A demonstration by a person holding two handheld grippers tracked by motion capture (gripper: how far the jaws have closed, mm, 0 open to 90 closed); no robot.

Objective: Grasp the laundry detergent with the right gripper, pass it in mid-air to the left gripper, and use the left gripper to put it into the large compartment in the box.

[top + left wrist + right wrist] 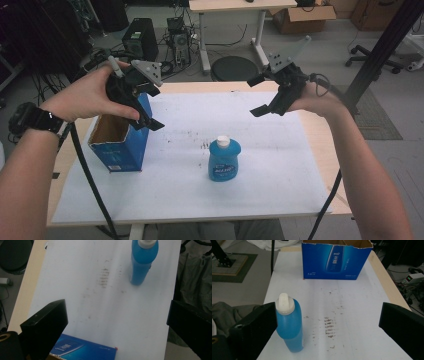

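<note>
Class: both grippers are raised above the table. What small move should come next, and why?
Probably lower the right gripper toward the blue bottle. Its jaws are open and empty, and the bottle stands upright and untouched, apart from the open blue box beneath the left gripper.

The bottle (224, 160) is looking like smooth, shiny blue plastic with a white plastic cap. The box (121, 137) is showing glossy blue cardboard outside and plain brown inside. White paper (280, 165), matt and smudged, is covering the pale wooden table (320, 135).
</note>
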